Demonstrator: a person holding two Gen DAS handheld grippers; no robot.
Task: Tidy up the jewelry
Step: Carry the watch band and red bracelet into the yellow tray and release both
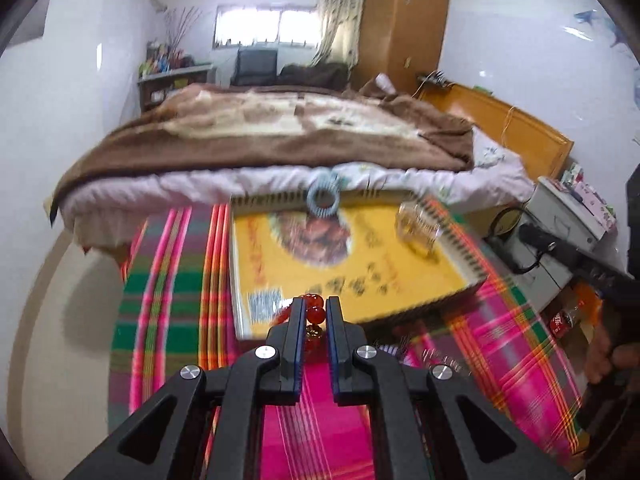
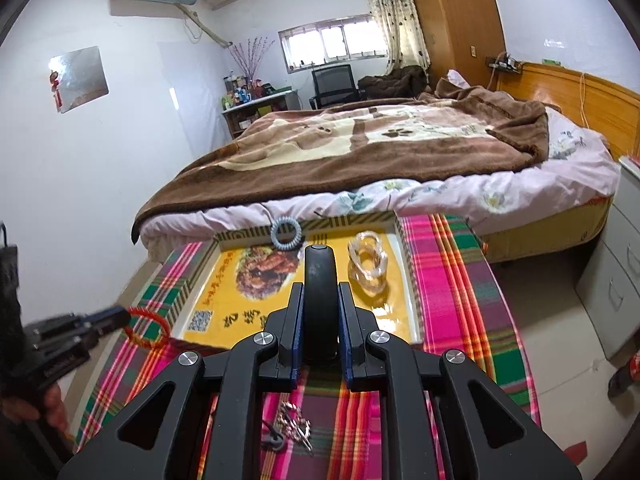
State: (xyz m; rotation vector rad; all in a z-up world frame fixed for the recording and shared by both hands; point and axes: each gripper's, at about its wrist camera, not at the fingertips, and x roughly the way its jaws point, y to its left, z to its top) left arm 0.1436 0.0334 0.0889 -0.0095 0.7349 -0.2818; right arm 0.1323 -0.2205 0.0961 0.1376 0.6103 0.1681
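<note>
My left gripper (image 1: 314,300) is shut on a red bead bracelet (image 1: 315,314), held up above the striped cloth just short of the tray's near edge. From the right wrist view, the left gripper (image 2: 120,316) is at the far left with the red bracelet (image 2: 146,328) hanging from its tips. My right gripper (image 2: 319,286) is shut on a black band (image 2: 320,280) that stands upright over the yellow tray (image 2: 408,280). On the tray lie a blue-grey spiral hair tie (image 2: 285,234) and a clear chain bracelet (image 2: 368,264).
The tray rests on a small table under a pink, green and orange plaid cloth (image 2: 452,280). A metal chain with a dark piece (image 2: 292,426) lies on the cloth under my right gripper. A bed (image 2: 360,152) borders the far side, and a white drawer unit (image 2: 616,280) stands to the right.
</note>
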